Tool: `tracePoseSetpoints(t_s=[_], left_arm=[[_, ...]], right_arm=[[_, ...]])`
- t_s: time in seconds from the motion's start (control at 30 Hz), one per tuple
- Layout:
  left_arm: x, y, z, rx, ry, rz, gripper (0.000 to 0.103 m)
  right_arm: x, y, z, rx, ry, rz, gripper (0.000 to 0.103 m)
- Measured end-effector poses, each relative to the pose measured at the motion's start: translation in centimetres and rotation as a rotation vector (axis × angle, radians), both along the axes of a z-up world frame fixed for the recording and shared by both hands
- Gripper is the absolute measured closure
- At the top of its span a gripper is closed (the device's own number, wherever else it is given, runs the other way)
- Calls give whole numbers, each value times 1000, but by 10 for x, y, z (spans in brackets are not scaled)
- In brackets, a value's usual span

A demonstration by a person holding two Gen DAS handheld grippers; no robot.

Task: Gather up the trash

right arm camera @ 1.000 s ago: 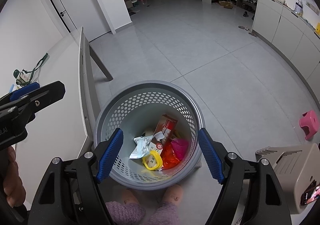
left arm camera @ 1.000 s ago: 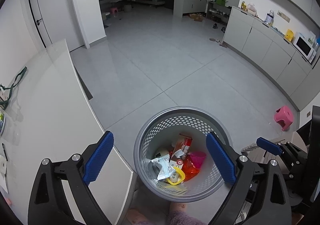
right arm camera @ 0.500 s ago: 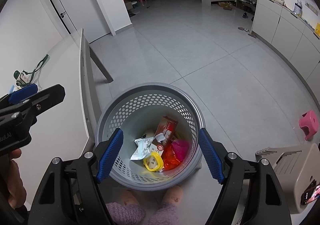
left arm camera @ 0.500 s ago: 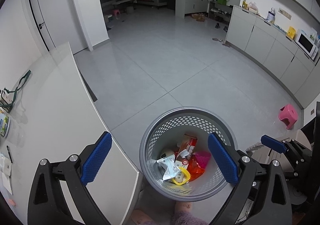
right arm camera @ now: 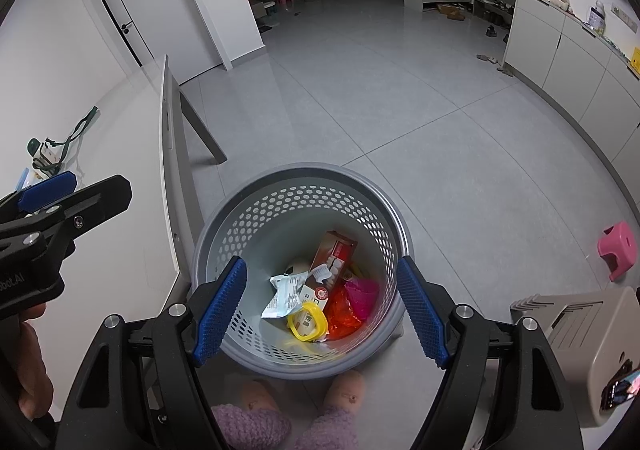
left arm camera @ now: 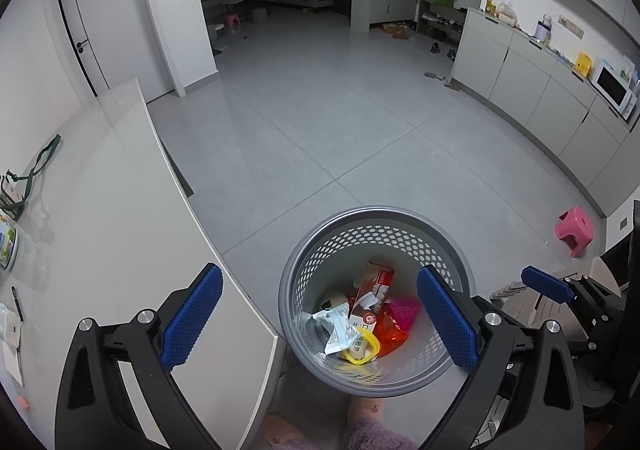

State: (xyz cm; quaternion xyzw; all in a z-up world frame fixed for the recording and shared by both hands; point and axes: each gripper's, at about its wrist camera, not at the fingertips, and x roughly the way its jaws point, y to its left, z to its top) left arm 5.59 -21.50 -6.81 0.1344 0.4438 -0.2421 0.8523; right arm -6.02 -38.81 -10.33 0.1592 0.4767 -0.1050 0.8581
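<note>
both our tongs, left gripper and right gripper, gape apart and empty above the bin, where the trash already lies. we could miss scraps on the table, or knock the bin over.

On the black body of my left gripper, seen from the right wrist, I can read "bot.AI", cut off at the edge. The packaging print in the basket is too small to read.
</note>
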Motion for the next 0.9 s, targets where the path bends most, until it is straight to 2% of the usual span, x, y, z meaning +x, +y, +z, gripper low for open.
tracePoseSetpoints(t_s=[0.9], left_arm=[[-3,1,-3,13,9,13,7]], right_arm=[[0,2,2,0,1,11,29]])
